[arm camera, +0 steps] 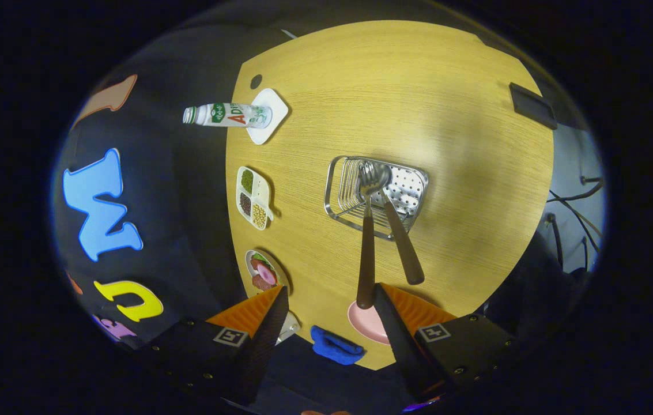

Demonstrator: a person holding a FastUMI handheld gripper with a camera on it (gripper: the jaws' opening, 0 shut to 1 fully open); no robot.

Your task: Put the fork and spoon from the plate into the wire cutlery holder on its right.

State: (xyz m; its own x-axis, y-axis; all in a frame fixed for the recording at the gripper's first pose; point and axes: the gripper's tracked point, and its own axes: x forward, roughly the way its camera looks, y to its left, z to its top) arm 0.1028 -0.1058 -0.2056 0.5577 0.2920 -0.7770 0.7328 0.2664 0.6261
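Both pieces of cutlery look to be already in the wire cutlery holder (377, 196), which stands a little right of the centre of the frame on the wooden table (418, 86). The fork (366, 248) stands with its head inside the basket and its brown handle leaning toward you, down to the lower middle of the frame. The spoon (400, 239) lies just beside it on the right, its bowl close against the fork's head, its handle slanting out over the basket's near rim. The two heads overlap, so you cannot separate them cleanly.

The pink plate (363, 323) is at the lower middle, partly hidden behind the right finger, and the part that shows carries no cutlery. So my judgement is that the placing is done and what is left for you is only to draw back.

The gripper (329, 311) looks down on the table from high above, with the holder well beyond the fingertips. The tongs are wide apart and hold nothing. The end of the fork's handle shows just beside the tip of the right orange finger (412, 308), but whether they touch I cannot tell. The left finger (251, 314) is clear of it.
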